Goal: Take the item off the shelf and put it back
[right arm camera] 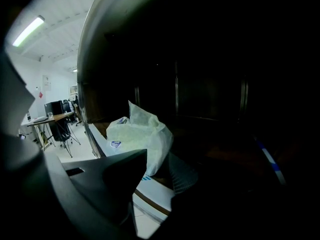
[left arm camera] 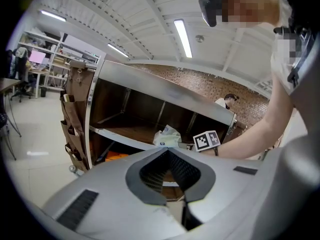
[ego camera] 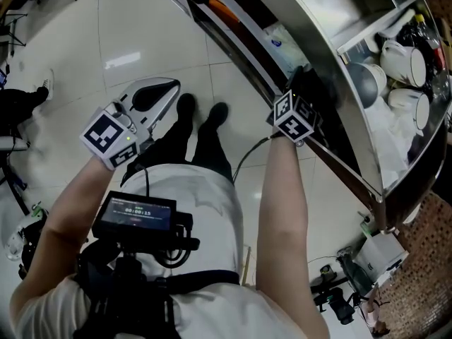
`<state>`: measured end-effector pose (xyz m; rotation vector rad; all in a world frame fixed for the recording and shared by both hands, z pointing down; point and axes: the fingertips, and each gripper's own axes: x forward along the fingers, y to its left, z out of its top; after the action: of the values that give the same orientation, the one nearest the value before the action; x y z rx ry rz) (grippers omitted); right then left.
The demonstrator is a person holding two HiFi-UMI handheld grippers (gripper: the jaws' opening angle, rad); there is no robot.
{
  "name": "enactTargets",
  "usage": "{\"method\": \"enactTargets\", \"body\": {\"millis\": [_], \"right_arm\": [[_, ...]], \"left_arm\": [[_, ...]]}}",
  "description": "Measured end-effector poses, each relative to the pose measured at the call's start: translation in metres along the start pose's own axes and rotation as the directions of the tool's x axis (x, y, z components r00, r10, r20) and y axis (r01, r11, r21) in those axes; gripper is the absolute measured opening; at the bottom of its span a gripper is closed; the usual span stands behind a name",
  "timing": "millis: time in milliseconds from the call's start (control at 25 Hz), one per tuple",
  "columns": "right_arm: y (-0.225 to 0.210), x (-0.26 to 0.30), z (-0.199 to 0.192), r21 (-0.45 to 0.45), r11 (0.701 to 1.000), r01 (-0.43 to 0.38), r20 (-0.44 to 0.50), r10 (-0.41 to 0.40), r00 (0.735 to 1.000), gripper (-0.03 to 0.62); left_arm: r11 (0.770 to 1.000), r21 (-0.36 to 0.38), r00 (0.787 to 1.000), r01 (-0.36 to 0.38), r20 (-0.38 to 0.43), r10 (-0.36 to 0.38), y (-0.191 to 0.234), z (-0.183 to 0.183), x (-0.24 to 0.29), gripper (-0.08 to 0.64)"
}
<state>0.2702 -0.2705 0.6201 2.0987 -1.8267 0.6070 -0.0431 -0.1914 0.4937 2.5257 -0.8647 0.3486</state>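
- The right claw point(right arm camera: 162, 166) stands spread, its jaws apart and pinching nothing. It reaches in under the metal top of the shelf unit point(ego camera: 296, 6).
- The white plastic bag point(right arm camera: 140, 134) sits on the shelf board point(right arm camera: 150, 189) just ahead of that claw, slightly toward its left jaw. The bag's lower corner comes down into the gap between the jaw tips, and neither pad presses on it.
- The pale front edge of the shelf board runs below the right claw's tips. Past the bag, the inside of the shelf is too dark to make out.
- The left claw point(left arm camera: 168, 150) is pressed together with its tips meeting. Only the hollow between its ribbed pads remains, and nothing is in it.
- The left claw hangs well back from the shelf unit, over the tiled floor point(ego camera: 141, 27), and points toward the unit. The bag lies far ahead of it, and the right claw's marker cube point(left arm camera: 206, 140) is just right of the bag.
- Ahead and left of the left claw, a brown pocket organiser point(left arm camera: 75, 119) hangs on the end of the unit. Something orange point(left arm camera: 117, 156) lies on the lower shelf.
- On the unit's top, above and right of the right claw, are white mugs point(ego camera: 404, 63) and a metal bowl point(ego camera: 367, 82).
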Motion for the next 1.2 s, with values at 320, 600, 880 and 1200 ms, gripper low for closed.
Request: {"method": "enactTargets", "body": {"millis": [320, 600, 880, 1200], "right_arm": [[0.002, -0.037, 0.009, 0.03, 0.999, -0.01, 0.033, 0.009, 0.999, 0.152], [0.024, -0.095, 0.026, 0.049, 0.998, -0.025, 0.088, 0.021, 0.996, 0.009], [0.064, -0.154, 0.038, 0.068, 0.993, -0.1, 0.075, 0.095, 0.993, 0.002], [0.103, -0.205, 0.065, 0.007, 0.952, -0.306, 0.142, 0.302, 0.943, 0.002]], "left_arm": [[0.999, 0.021, 1.0, 0.026, 0.014, -0.026, -0.002, 0.012, -0.006, 0.006], [0.99, 0.07, 0.992, 0.121, 0.022, -0.123, -0.006, 0.022, -0.011, 0.006], [0.978, 0.079, 0.98, 0.192, 0.044, -0.196, -0.014, 0.032, -0.017, 0.006], [0.967, 0.132, 0.972, 0.217, 0.066, -0.227, -0.044, 0.046, -0.013, 0.006]]}}
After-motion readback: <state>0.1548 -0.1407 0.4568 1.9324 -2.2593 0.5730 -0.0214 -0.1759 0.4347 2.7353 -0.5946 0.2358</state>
